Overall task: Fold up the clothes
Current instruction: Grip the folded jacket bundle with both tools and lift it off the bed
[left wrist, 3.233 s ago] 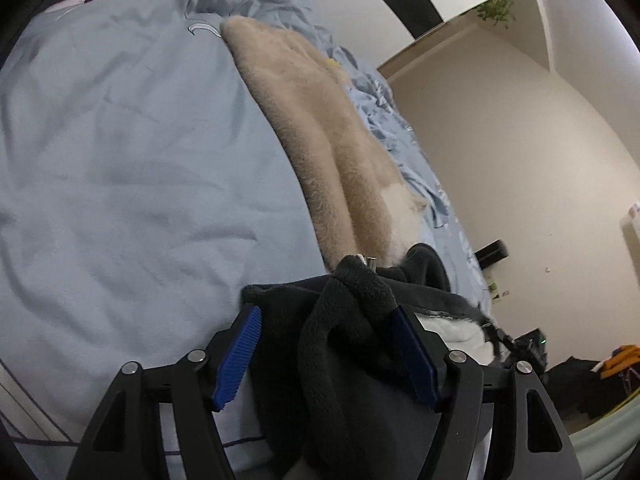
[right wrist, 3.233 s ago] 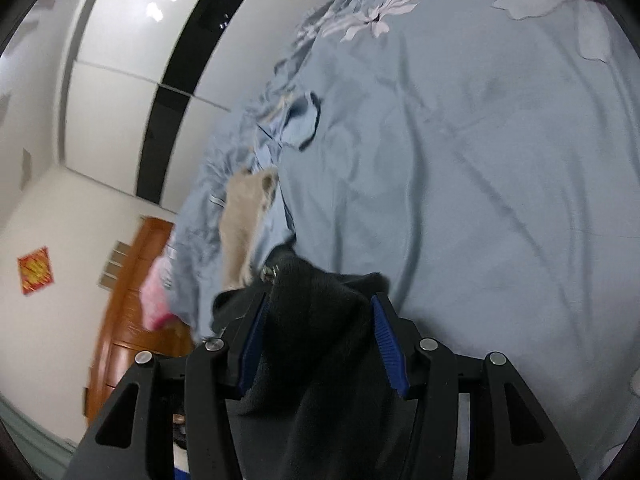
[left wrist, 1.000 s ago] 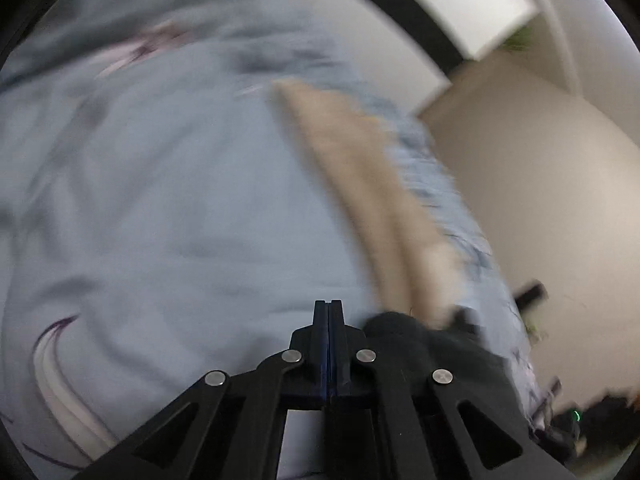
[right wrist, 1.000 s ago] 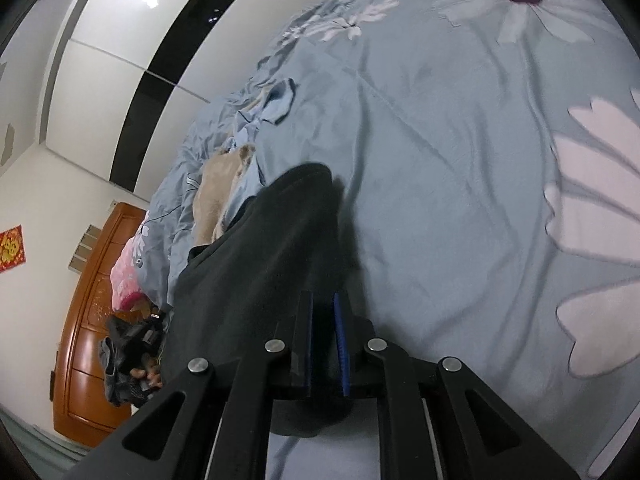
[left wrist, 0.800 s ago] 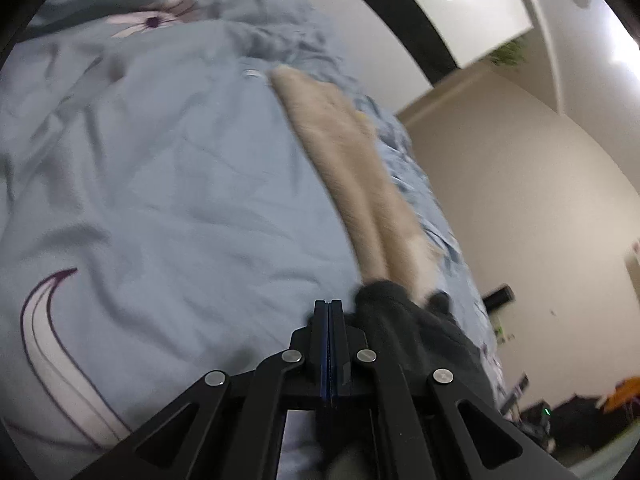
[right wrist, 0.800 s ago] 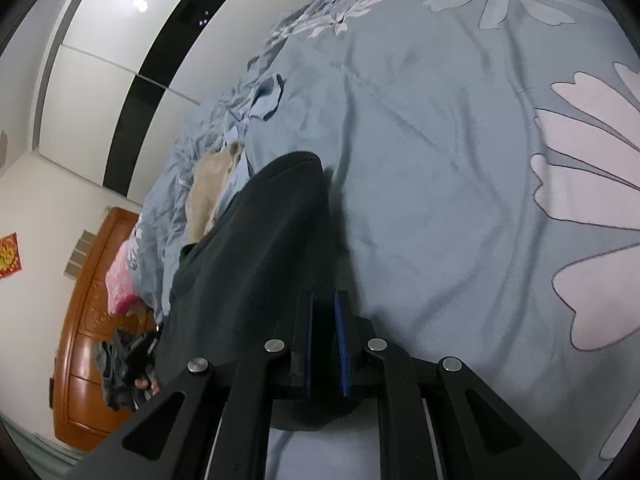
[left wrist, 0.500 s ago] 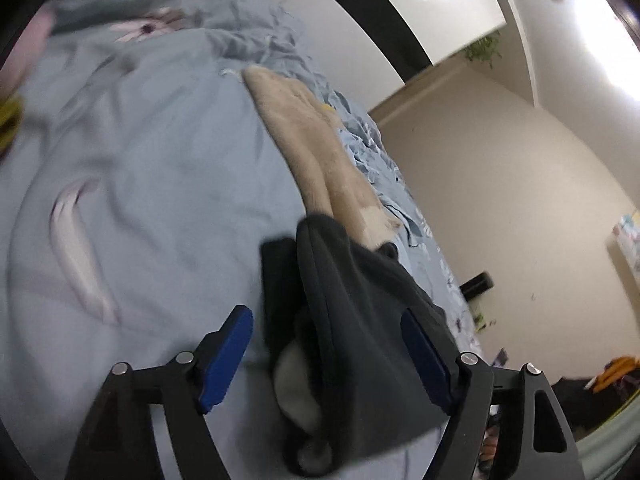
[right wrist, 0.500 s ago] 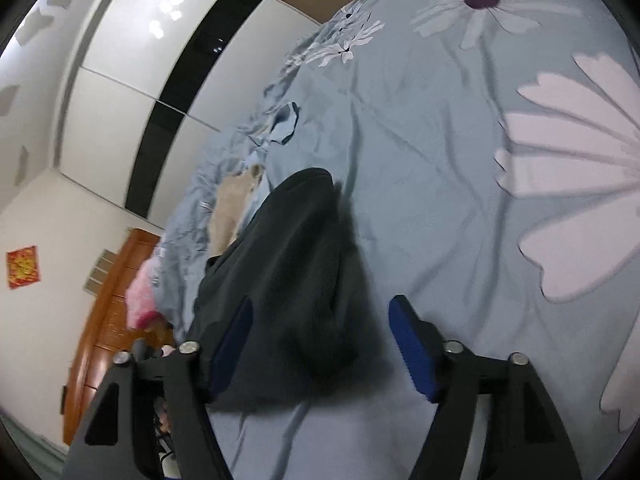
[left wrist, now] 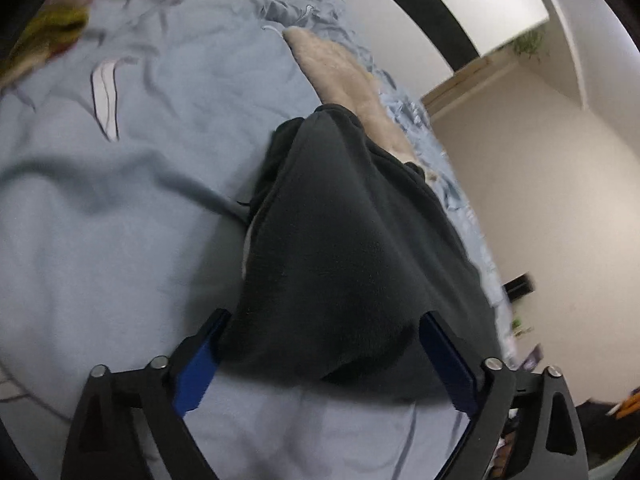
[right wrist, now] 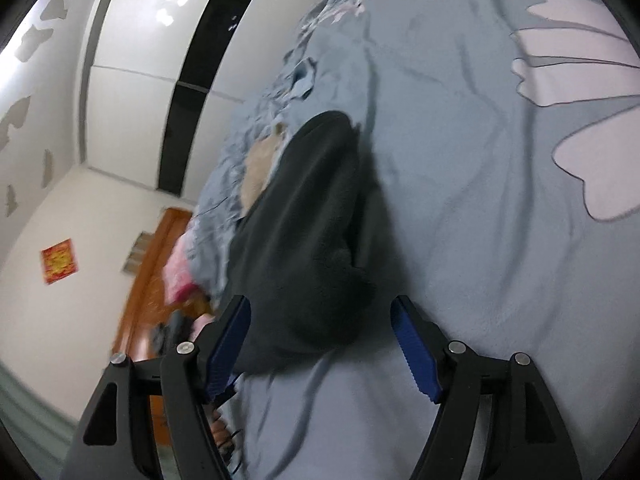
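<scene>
Both my left gripper (left wrist: pixel 324 354) and right gripper (right wrist: pixel 320 338) are spread wide, empty, near the dark fleece garment (left wrist: pixel 344 240) on the blue bedsheet (left wrist: pixel 120 220).

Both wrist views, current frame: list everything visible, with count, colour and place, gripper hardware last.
dark fleece garment: 1, charcoal, folded on the bed, its near edge between the open fingers
beige fleece garment: 1, cream, behind the dark one
bed cover: 1, pale blue with white flowers
wardrobe: 1, white with black stripe, far wall
wooden furniture: 1, orange-brown, beside the bed
red wall sticker: 1
pink cloth: 1, bed edge
left hand-held gripper: 1, black, blue pads, open
right hand-held gripper: 1, same, open
</scene>
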`<state>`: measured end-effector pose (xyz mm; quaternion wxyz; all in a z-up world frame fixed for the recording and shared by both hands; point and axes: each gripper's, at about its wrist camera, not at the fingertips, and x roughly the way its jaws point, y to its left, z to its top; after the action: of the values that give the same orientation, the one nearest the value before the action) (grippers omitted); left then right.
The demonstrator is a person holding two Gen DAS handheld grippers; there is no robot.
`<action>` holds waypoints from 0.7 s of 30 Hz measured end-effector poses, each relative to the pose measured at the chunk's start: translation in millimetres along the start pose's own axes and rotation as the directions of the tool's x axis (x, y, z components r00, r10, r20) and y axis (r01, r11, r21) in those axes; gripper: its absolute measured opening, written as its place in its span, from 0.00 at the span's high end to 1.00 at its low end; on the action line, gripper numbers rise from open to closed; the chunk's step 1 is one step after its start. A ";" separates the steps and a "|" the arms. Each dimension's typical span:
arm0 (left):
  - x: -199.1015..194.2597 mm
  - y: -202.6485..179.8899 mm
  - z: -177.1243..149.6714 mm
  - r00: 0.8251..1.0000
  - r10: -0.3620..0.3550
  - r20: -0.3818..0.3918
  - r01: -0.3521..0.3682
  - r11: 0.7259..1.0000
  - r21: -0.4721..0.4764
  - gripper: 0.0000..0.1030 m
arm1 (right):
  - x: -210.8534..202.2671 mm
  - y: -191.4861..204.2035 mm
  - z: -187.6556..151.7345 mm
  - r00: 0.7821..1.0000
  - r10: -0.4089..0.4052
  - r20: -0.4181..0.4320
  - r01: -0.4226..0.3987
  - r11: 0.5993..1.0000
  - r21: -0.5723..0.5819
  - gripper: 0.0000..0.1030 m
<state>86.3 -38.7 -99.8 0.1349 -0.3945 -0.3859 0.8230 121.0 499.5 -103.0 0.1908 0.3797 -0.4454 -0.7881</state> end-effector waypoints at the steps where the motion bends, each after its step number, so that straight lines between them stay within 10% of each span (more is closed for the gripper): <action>1: 0.5 7.3 -1.0 1.000 -0.025 0.013 0.026 0.999 -0.037 0.07 | 2.5 1.5 -2.6 1.000 -0.008 0.009 0.008 1.000 0.016 0.28; 13: 12.4 11.1 21.9 0.985 -0.127 0.113 0.144 0.978 -0.153 0.05 | 29.9 17.5 -13.1 0.991 0.009 0.135 -0.027 0.991 0.129 0.19; 21: 18.0 6.3 28.4 0.966 -0.256 0.031 0.258 0.963 -0.084 0.05 | 37.5 26.5 -15.0 0.976 0.084 0.200 -0.107 0.989 0.106 0.19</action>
<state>53.6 -48.5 -103.2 0.2193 -0.3386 -0.4707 0.7847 107.5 453.2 -101.4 0.1617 0.2894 -0.5247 -0.7841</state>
